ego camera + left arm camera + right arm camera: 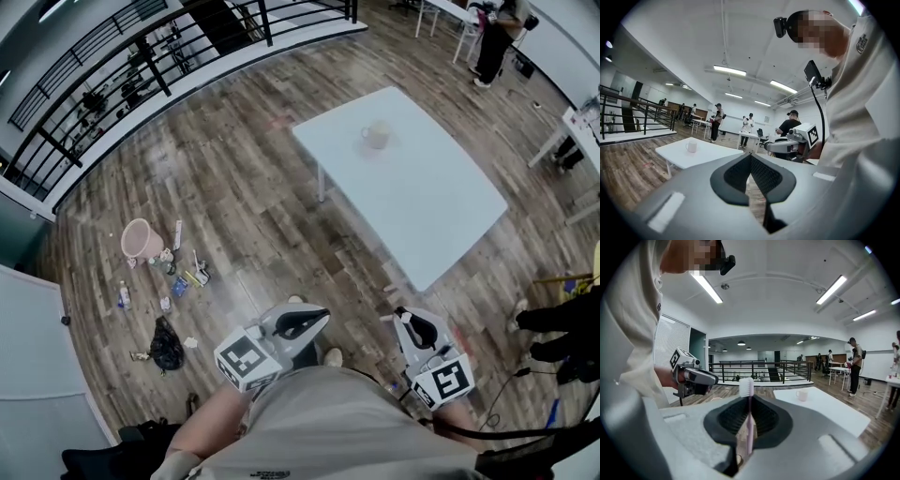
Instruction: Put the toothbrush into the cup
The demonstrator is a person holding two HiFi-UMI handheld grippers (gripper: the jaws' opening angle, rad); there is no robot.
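A pale cup with a handle stands on the far part of a low white table. Both grippers are held close to my body, well short of the table. My right gripper is shut on a pink toothbrush, whose white bristle head sticks up past the pads. The cup shows beyond it to the right. My left gripper is shut with nothing in it. From there the cup is far off to the left. In the head view the left gripper and the right gripper point at the table's near corner.
Wooden floor lies between me and the table. Litter, a pink bucket and a black bag lie on the floor at the left. A black railing runs along the far left. Someone's legs are at the right, and other people stand far behind.
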